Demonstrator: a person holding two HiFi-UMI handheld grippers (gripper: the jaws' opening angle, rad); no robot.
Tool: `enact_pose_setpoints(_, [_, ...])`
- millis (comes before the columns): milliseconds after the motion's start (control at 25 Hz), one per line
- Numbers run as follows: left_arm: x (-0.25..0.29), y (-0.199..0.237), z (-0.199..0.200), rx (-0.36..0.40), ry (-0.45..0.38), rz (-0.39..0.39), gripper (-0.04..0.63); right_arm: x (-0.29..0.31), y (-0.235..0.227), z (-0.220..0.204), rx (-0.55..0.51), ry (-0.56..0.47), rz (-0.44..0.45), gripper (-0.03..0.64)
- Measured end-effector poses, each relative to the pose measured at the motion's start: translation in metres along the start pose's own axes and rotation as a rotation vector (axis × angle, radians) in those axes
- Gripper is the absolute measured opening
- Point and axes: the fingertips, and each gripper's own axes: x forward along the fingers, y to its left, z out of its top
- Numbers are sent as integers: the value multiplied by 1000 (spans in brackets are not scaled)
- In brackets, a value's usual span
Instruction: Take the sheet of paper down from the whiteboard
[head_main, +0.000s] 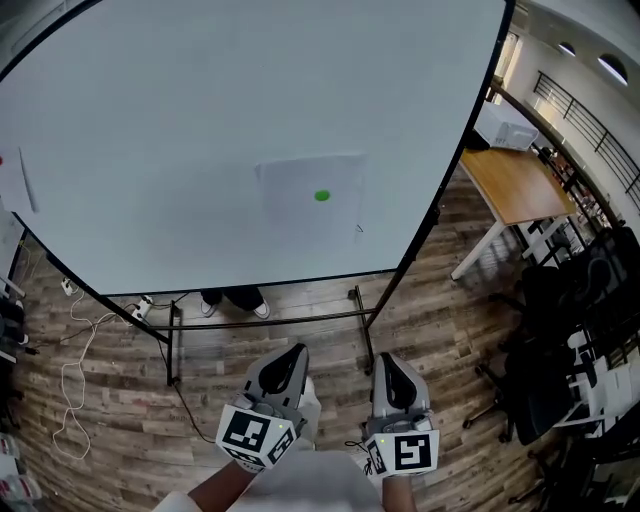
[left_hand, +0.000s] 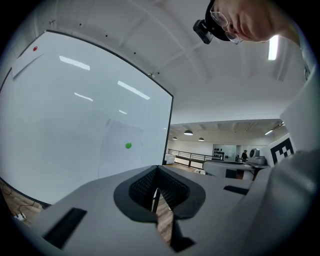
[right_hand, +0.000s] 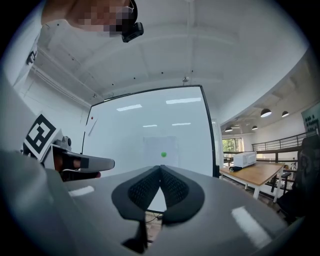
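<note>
A white sheet of paper (head_main: 312, 197) hangs on the whiteboard (head_main: 200, 120), pinned by a round green magnet (head_main: 321, 195). The sheet (left_hand: 120, 147) and its green magnet (left_hand: 128, 145) lie ahead and to the left in the left gripper view; in the right gripper view the sheet (right_hand: 160, 152) and magnet (right_hand: 163, 154) sit straight ahead. Both grippers are held low, well short of the board. My left gripper (head_main: 289, 358) is shut and empty, its pads touching. My right gripper (head_main: 392, 367) is shut too, with nothing between its pads.
Another paper (head_main: 20, 180) with a red magnet (head_main: 1, 159) hangs at the board's left edge. The board's metal stand (head_main: 262, 322) and cables (head_main: 75, 370) are on the wood floor. A wooden table (head_main: 515, 185) and black chairs (head_main: 570, 330) stand to the right.
</note>
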Motion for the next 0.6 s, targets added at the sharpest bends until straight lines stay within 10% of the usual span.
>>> enact_pose_setpoints(600, [149, 78, 36, -25, -28, 19, 6, 164, -62, 21, -38, -25, 47, 11])
